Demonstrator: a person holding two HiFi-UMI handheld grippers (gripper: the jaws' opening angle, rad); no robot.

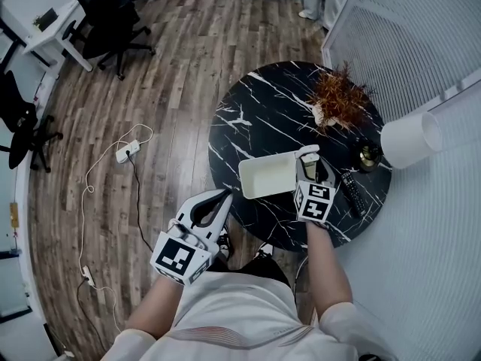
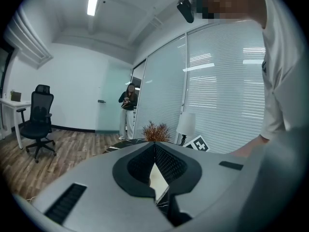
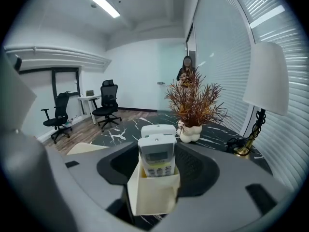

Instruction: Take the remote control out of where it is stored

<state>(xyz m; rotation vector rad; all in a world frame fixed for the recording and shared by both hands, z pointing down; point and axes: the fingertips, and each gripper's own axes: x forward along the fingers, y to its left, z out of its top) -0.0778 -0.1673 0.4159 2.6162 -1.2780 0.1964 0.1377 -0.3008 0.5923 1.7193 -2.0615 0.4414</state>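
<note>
A white remote control stands upright in a cream wall-type holder, with a second white remote behind it. My right gripper is shut on that holder and keeps it above the black marble table. From the head view the right gripper sits just right of an open cream box. My left gripper is off the table's left edge, shut with nothing in it. In its own view the left gripper points toward the table.
A black remote lies on the table to the right of my right gripper. A dried plant in a white pot and a lamp stand at the table's far right. A person stands by the glass wall; office chairs are across the floor.
</note>
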